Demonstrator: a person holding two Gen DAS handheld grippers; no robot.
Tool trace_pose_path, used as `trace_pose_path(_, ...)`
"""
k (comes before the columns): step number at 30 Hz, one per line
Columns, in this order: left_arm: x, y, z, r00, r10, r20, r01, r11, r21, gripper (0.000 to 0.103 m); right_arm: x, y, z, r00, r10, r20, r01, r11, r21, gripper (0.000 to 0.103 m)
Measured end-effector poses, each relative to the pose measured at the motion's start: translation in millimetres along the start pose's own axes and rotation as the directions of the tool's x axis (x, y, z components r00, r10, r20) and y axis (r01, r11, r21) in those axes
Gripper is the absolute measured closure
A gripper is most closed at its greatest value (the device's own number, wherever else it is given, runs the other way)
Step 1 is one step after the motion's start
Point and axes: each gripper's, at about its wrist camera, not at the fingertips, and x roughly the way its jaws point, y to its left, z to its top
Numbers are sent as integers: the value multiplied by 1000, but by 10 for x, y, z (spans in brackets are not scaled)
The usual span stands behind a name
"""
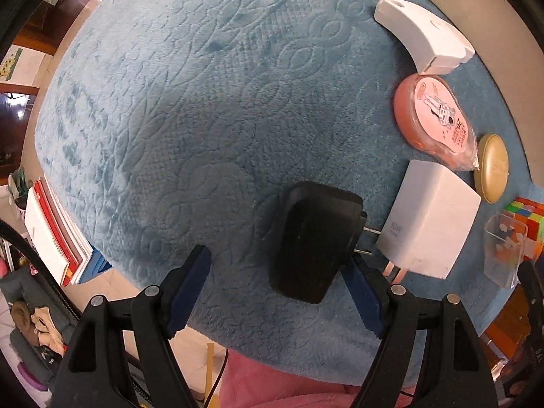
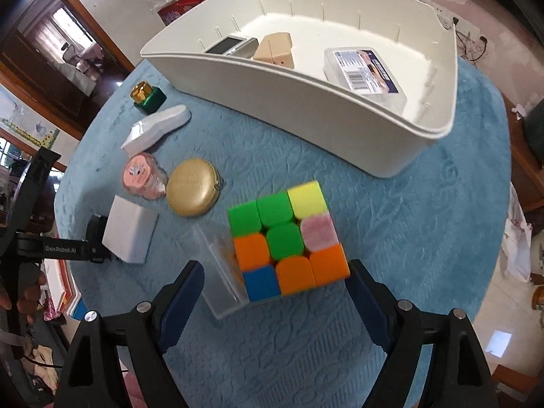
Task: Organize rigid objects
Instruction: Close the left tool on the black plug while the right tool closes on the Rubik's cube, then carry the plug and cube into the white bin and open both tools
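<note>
Both views were bright w/ soft daylight. Heavy fisheye bend at edges, dark vignette in corners. Left wrist view: soft shadow mid-frame on the blue cloth [image 1: 204,102], darker under the black charger [image 1: 316,241]; upper-left doorway glared. Right wrist view: windows at left edge blown out, floor glare lower right, cube [image 2: 287,238] slightly motion-blurred, white bin [image 2: 299,102] evenly lit, sharp enough.
</note>
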Motion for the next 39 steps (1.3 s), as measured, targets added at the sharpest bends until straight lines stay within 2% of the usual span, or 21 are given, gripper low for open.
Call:
trace_pose_path(10,11,-51,100,1000,-2,-5,2,1000,-9,22,77,-53,137,999,49,21,-50,998,27,16)
trace_pose_path(16,-33,-142,195,1000,1,-9,-1,1000,-22,23,105,-38,184,998,52,25,-53,998,31,16)
trace_pose_path(21,-99,-189,291,1000,-8,8,8,1000,-11,35,106,-89,211,999,30,26,-32,997,68,16)
trace_pose_path(23,-132,-193,305,1000,-16,17,16,1000,-12,48,114,-141,225,999,27,18,-29,995,97,16)
trace_pose_path(25,-169,-169,319,999,-23,24,23,999,-23,56,129,-193,238,1000,15,1,-15,992,121,16)
trace_pose_path(35,-262,20,221,996,-91,5,91,993,-80,57,205,-217,189,997,13,-69,-4,991,134,16)
trace_pose_path(38,-314,56,149,994,-105,9,105,990,-90,57,213,-228,163,996,46,-82,-32,987,159,31)
trace_pose_path(39,-336,61,121,994,-106,14,107,990,-87,57,212,-231,155,996,38,-84,-24,987,159,33)
